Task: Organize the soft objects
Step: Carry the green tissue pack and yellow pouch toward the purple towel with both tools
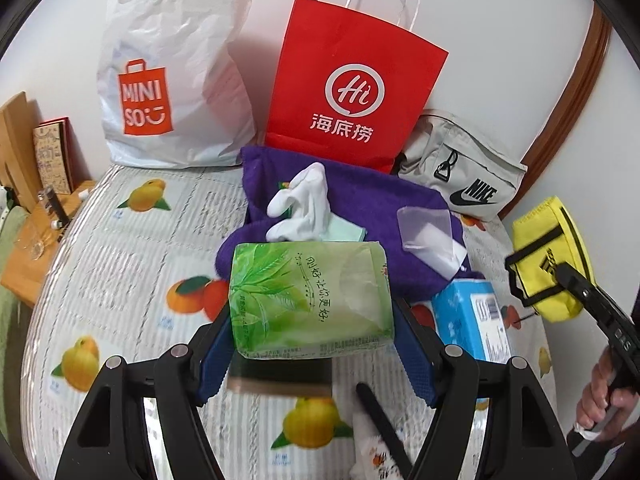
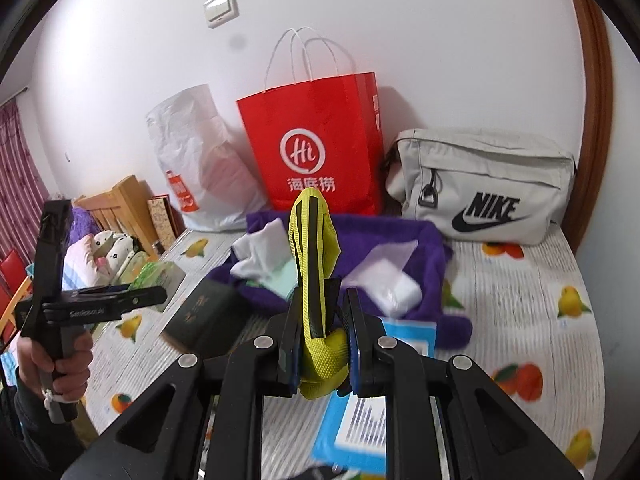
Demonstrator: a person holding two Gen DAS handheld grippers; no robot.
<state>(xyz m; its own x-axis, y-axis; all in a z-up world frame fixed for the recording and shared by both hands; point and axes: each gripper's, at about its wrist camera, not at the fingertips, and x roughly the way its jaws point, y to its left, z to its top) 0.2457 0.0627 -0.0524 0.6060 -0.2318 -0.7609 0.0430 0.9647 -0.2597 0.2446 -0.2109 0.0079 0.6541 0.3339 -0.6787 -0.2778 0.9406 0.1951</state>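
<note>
Left wrist view alone shows the white MINISO plastic bag's (image 1: 176,68) logo face-on; the right wrist view alone shows a wall switch (image 2: 221,9), a striped curtain (image 2: 18,160) and a dark booklet (image 2: 200,316) lying on the bed. The bed's cover (image 1: 120,248) is ribbed and printed with fruit. Along its far edge stand the crinkled plastic bag, a stiff red paper bag (image 1: 356,92) with cord handles and a grey canvas Nike bag (image 2: 480,184). In front of them lies a fuzzy purple towel (image 1: 360,196) carrying white socks (image 1: 300,204). The left gripper (image 1: 316,340) stands fairly wide, its blue pads clamping a glossy green tissue pack (image 1: 308,300) above the cover. The right gripper (image 2: 320,352) is narrow, pinching a yellow knitted pouch (image 2: 316,280) with black stripes, held up over a blue tissue pack (image 2: 360,420).
</note>
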